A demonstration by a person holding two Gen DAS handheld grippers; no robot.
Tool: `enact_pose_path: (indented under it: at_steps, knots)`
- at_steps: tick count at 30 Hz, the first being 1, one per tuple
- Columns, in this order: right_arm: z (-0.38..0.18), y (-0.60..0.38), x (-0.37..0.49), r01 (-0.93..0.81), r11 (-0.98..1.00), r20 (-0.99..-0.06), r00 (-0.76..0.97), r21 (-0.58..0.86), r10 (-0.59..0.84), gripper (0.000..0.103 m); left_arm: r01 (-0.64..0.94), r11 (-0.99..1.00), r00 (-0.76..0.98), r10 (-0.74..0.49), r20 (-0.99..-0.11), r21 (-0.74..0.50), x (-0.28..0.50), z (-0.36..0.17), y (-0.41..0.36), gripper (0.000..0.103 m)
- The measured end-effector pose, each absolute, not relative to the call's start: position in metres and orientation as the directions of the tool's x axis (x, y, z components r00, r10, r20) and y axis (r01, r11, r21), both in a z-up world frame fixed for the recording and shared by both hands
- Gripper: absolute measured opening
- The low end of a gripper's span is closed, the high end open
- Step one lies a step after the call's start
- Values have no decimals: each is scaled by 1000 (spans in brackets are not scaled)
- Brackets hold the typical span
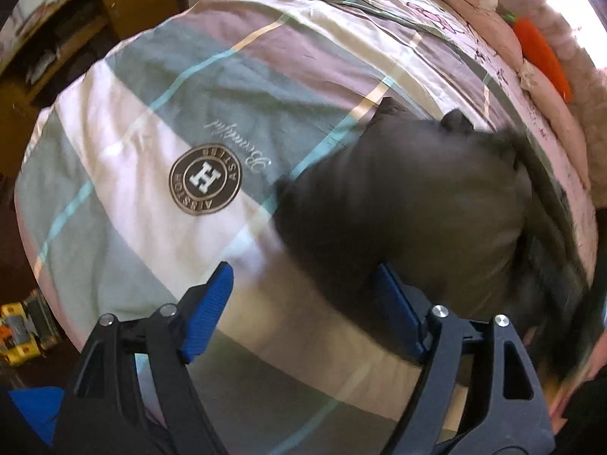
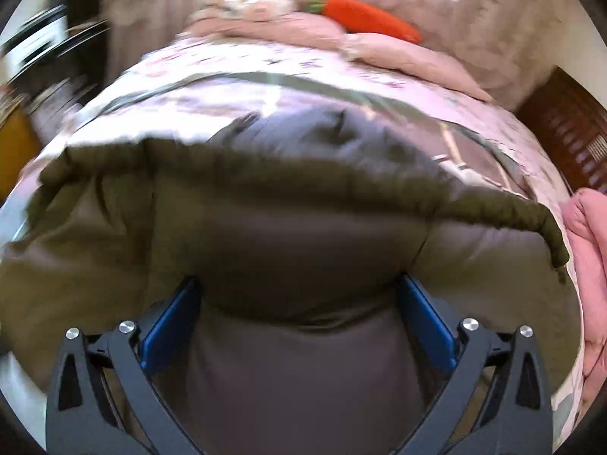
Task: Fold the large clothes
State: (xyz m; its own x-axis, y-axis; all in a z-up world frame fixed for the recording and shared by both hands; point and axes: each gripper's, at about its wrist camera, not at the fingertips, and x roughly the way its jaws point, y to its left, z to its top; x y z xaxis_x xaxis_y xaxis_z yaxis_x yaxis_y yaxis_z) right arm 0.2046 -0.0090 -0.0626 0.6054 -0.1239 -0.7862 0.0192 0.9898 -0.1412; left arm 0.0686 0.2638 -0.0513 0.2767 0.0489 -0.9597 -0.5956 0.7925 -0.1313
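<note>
The dark olive-grey padded garment is lying on the bed with the pastel checked cotton quilt cover, spread flat so it can be folded. The left hand-held gripper is hovering wide open just beside the garment's edge, gripping nothing. The right hand-held gripper is also spread wide, its blue pads flanking a bulge of fabric, probably ready to pinch it. The garment is looking puffy and creased, with a gathered ribbed hem running across. An orange plush carrot is resting by the pillows.
</note>
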Motion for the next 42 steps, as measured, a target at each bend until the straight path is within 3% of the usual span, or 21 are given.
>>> enact_pose_path:
  at_steps: [5, 8, 10, 12, 15, 19, 23, 25, 27, 30, 35, 36, 38, 42]
  knots:
    - [-68, -20, 261, 124, 988, -826, 545, -87, -141, 102, -557, 828, 225, 75, -971, -65, 105, -74, 267, 80]
    - [-34, -14, 231, 92, 992, -781, 625, 91, 14, 98, -535, 845, 166, 85, -982, -18, 116, -91, 269, 80]
    - [-18, -5, 217, 3, 979, -741, 654, 205, 153, 90, -578, 815, 110, 32, -993, -38, 111, -103, 276, 80]
    - [-12, 23, 202, -111, 968, -767, 592, 224, 246, 70, -663, 739, 110, -57, -992, -116, 95, -108, 288, 80]
    - [-37, 73, 204, -265, 932, -872, 357, 249, 335, 68, -721, 675, 117, -102, -988, -155, 83, -112, 300, 82]
    - [-59, 107, 233, -267, 960, -905, 384, 81, 183, 68, -721, 677, 122, -81, -989, -145, 80, -111, 300, 82]
    - [-52, 92, 279, -139, 986, -812, 563, 88, 152, 68, -677, 729, 138, -14, -990, -105, 85, -101, 282, 82]
    - [-43, 71, 284, -65, 987, -784, 600, 147, 157, 61, -649, 756, 139, 11, -990, -83, 91, -99, 277, 82]
    - [-20, 35, 273, -74, 930, -710, 625, 360, 324, 60, -643, 760, 155, 16, -988, -89, 93, -94, 277, 82]
    - [4, 1, 230, -129, 901, -667, 630, 415, 398, 61, -642, 761, 199, 54, -978, -89, 94, -77, 269, 82]
    - [21, -72, 133, -80, 966, -697, 678, 246, 234, 63, -589, 806, 305, 147, -941, -65, 93, -49, 244, 82]
    - [15, -88, 124, -36, 978, -711, 681, 206, 175, 71, -579, 813, 324, 152, -934, -69, 92, -43, 240, 82]
    - [-3, -126, 109, 66, 986, -752, 655, 155, 74, 74, -543, 837, 376, 169, -911, -69, 92, -33, 225, 84]
    - [-55, -190, 128, 188, 957, -823, 562, 222, 81, 75, -477, 876, 399, 142, -906, -73, 103, -32, 196, 85]
